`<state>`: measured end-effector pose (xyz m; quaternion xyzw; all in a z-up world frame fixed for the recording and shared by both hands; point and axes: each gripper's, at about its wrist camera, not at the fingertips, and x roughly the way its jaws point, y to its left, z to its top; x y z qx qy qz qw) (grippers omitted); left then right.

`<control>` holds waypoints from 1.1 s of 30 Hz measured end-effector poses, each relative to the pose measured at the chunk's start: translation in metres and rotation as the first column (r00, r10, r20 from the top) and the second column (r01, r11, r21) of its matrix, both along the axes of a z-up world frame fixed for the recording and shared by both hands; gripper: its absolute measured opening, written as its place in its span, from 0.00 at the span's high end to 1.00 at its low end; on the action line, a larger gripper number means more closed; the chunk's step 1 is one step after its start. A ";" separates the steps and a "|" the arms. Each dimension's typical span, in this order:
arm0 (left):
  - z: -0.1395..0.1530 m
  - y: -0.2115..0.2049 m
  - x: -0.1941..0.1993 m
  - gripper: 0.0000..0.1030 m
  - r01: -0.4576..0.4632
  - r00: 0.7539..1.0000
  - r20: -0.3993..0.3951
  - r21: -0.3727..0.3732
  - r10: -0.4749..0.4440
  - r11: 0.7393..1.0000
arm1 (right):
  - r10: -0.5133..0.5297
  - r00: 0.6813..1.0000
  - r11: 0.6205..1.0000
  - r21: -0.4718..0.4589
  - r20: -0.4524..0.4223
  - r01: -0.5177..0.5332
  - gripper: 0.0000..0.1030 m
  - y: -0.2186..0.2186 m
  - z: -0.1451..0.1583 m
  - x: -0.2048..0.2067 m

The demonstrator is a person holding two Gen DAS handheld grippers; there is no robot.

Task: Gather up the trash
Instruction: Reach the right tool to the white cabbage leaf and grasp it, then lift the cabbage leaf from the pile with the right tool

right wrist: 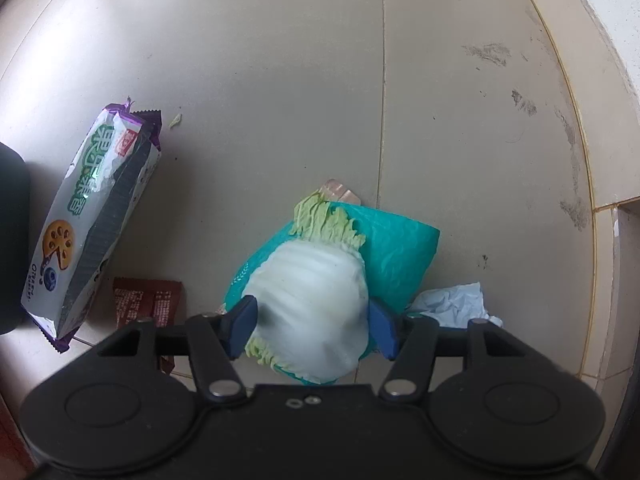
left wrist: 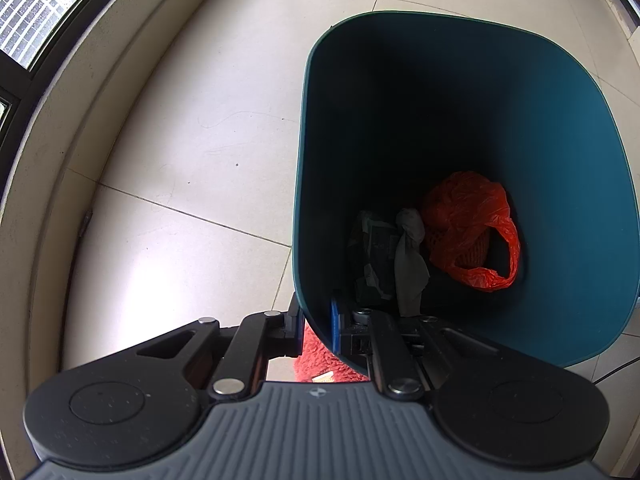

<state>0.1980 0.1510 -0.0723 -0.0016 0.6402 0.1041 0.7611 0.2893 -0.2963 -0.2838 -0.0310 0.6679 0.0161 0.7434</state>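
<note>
Pale floor tiles (left wrist: pixel 180 120) with thin grout lines fill both views, and a dark window frame (left wrist: pixel 24 60) curves along the edge at ten o'clock in the left wrist view.

Left gripper (left wrist: pixel 316 330) points steeply down at the near rim of a teal trash bin (left wrist: pixel 580 160). Its fingers stand narrow, clamped on the bin wall at six o'clock: the blue pad (left wrist: pixel 335 326) lies against the inside face, the other finger on the outside. Deep in the bin lie an orange plastic bag (left wrist: pixel 472 220), a grey crumpled rag or paper (left wrist: pixel 408 260) and a dark printed wrapper (left wrist: pixel 374 256); shadow makes the bottom hard to read. A red fuzzy thing (left wrist: pixel 320 360) shows under the rim, mostly hidden by the gripper.

Right gripper (right wrist: pixel 310 324) points straight down at the floor. Its blue fingertips (right wrist: pixel 240 320) sit either side of a pale cabbage chunk (right wrist: pixel 312 304), the task's thing here, at the centre low in the view; the pads touch its flanks, half closed around it. The cabbage lies on a teal bag (right wrist: pixel 400 252), with a pinkish scrap (right wrist: pixel 340 192) peeking out at twelve o'clock. A crumpled white tissue (right wrist: pixel 456 304) lies at three o'clock, partly behind the finger linkage. At nine o'clock lies a long biscuit packet (right wrist: pixel 92 220), and below it a brown wrapper (right wrist: pixel 148 300), cut off by the gripper body. A dark object (right wrist: pixel 12 240) at the left edge is cropped and cannot be identified.
</note>
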 end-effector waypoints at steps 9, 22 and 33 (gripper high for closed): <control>-0.001 -0.002 0.000 0.89 0.001 1.000 0.004 0.003 -0.001 1.000 | 0.051 0.998 0.996 0.072 0.036 -0.054 0.79 0.007 0.035 -0.007; -0.003 -0.005 0.000 0.89 -0.002 1.000 0.004 0.011 0.002 1.000 | 0.054 0.992 0.975 0.207 0.111 -0.076 1.00 0.037 0.086 -0.027; -0.003 -0.006 0.000 0.89 -0.005 1.000 0.008 0.012 0.005 1.000 | 0.164 0.968 0.940 0.267 0.188 -0.211 0.83 0.060 0.141 -0.036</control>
